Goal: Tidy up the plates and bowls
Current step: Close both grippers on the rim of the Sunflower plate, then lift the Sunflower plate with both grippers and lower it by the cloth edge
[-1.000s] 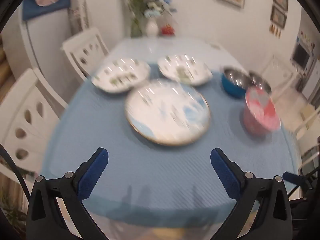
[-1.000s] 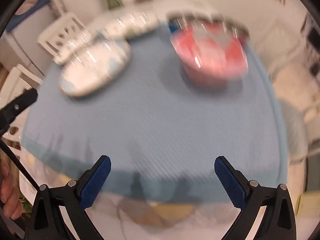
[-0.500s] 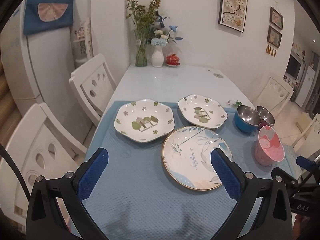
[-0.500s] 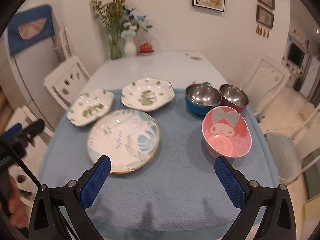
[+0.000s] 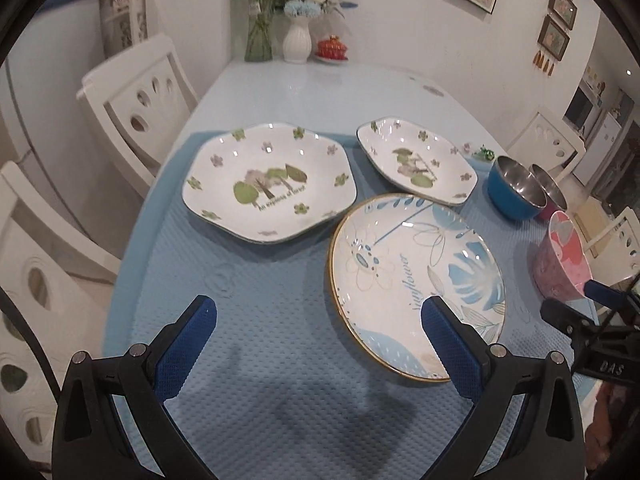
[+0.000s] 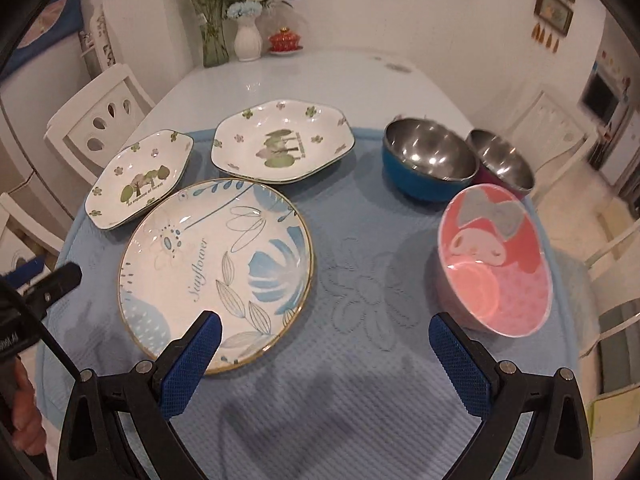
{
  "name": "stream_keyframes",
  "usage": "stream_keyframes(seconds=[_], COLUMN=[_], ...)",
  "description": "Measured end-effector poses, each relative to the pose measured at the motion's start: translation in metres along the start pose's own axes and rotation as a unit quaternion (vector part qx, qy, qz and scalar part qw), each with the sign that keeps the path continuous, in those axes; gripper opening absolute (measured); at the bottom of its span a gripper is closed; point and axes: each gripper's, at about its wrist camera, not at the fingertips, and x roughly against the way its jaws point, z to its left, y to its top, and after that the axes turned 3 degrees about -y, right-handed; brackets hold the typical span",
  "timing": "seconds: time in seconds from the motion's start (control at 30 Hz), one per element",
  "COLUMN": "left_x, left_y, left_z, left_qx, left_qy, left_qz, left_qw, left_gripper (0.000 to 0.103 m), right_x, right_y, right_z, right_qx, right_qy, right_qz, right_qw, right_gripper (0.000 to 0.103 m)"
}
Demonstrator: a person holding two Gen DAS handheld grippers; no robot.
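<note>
On the blue mat (image 5: 248, 280) lie a round blue-flowered plate (image 5: 416, 280) (image 6: 216, 268) and two hexagonal tree-pattern plates, one at left (image 5: 270, 182) (image 6: 138, 180) and one further back (image 5: 418, 160) (image 6: 282, 144). A pink cartoon bowl (image 6: 494, 260) (image 5: 560, 258), a blue steel bowl (image 6: 428, 164) (image 5: 514, 188) and a magenta steel bowl (image 6: 502, 162) (image 5: 550, 192) sit on the right. My left gripper (image 5: 318, 328) hovers open just before the round plate. My right gripper (image 6: 324, 352) is open and empty, between the round plate and pink bowl.
White chairs (image 5: 136, 92) stand along the left and another chair (image 6: 548, 120) on the right. Vases with flowers (image 5: 298, 36) and a red lidded dish (image 6: 285, 40) sit at the table's far end. A hand (image 6: 24, 416) holds the left gripper.
Both cameras have steadied from a blurred swing and moved lower and closer to the dishes. No dish has moved. Both grippers stay open.
</note>
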Motion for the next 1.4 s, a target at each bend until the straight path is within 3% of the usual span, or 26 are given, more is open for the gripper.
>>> stream_keyframes(seconds=[0.13,0.23,0.33,0.43,0.53,0.67,0.73,0.8,0.97,1.23,1.4], left_x=[-0.024,-0.040,-0.059,-0.071,-0.076,-0.088,-0.094,-0.097,-0.102,-0.104,-0.102], left_y=[0.006,0.010,0.014,0.017,0.018,0.021,0.021,0.020,0.018,0.017,0.016], left_z=[0.003,0.002,-0.001,-0.004,-0.005,-0.004,-0.002,-0.001,0.000,0.011,0.001], left_qx=[-0.001,0.002,0.004,0.005,0.008,0.010,0.015,0.020,0.027,0.062,0.043], left_qy=[-0.027,-0.044,-0.055,-0.059,-0.058,-0.055,-0.060,-0.066,-0.073,-0.097,-0.077], left_qz=[0.029,0.042,0.061,0.070,0.066,0.078,0.084,0.084,0.084,0.080,0.075], left_qw=[0.9992,0.9981,0.9966,0.9958,0.9961,0.9954,0.9945,0.9940,0.9934,0.9902,0.9932], left_gripper=[0.102,0.098,0.087,0.086,0.086,0.064,0.059,0.044,0.025,0.018,0.022], right_x=[-0.029,-0.045,-0.065,-0.076,-0.084,-0.100,-0.106,-0.110,-0.112,-0.115,-0.113], right_y=[0.017,0.029,0.036,0.038,0.039,0.041,0.042,0.042,0.043,0.047,0.045], right_z=[0.000,0.005,0.003,0.004,0.005,0.001,-0.001,-0.002,-0.002,0.007,0.009], right_qx=[-0.014,-0.011,-0.018,-0.019,-0.015,-0.034,-0.042,-0.044,-0.047,-0.032,-0.013], right_qy=[0.027,0.034,0.043,0.034,0.040,0.063,0.069,0.071,0.099,0.109,0.114], right_qz=[0.025,0.037,0.058,0.065,0.069,0.080,0.082,0.082,0.071,0.074,0.086], right_qw=[0.999,0.999,0.997,0.997,0.997,0.994,0.993,0.993,0.991,0.991,0.990], right_gripper=[0.099,0.085,0.075,0.073,0.062,0.052,0.051,0.044,0.032,0.029,0.030])
